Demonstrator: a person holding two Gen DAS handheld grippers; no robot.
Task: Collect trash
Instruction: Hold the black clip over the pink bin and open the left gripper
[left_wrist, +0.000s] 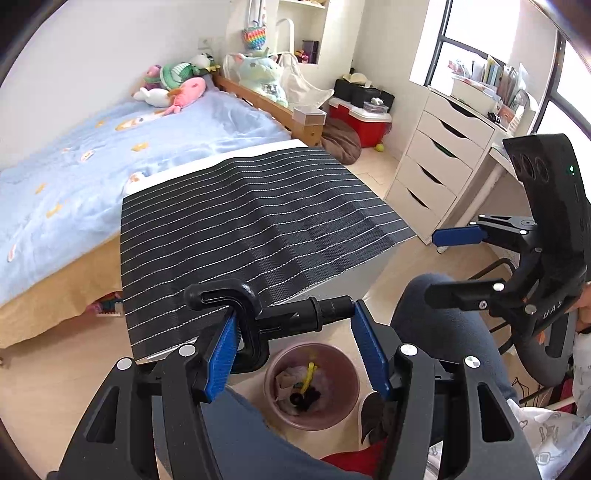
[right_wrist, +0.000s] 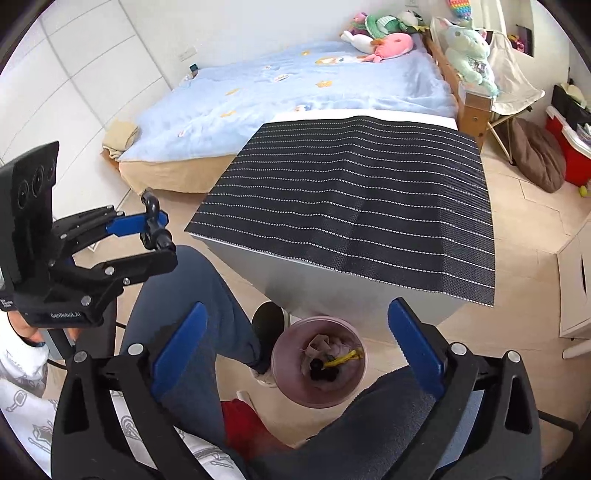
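The left claw (left_wrist: 293, 343) is held above the bin (left_wrist: 345, 410), its blue pads (left_wrist: 221, 363) spread fairly wide; a black plastic fitting (left_wrist: 258, 317) is carried between them, pressed against the left pad and touching or nearly touching the right one, so whether it is clamped firmly or merely resting cannot be told. The position above the bin suggests that the fitting is about to be dropped in. The right claw (right_wrist: 295, 354) is held open and empty, also over the bin, probably kept clear while the left one works. The fitting is seen as an elbow-shaped black piece with a looped end and a straight ribbed stem. The bin, pinkish and round, stands on the floor (left_wrist: 55, 387) between the person's legs (right_wrist: 192, 295), just before the surface (right_wrist: 362, 192). A crumpled tissue, a yellow strip and small dark pieces lie inside. The surface, draped with a dark striped mat, bears no visible trash.
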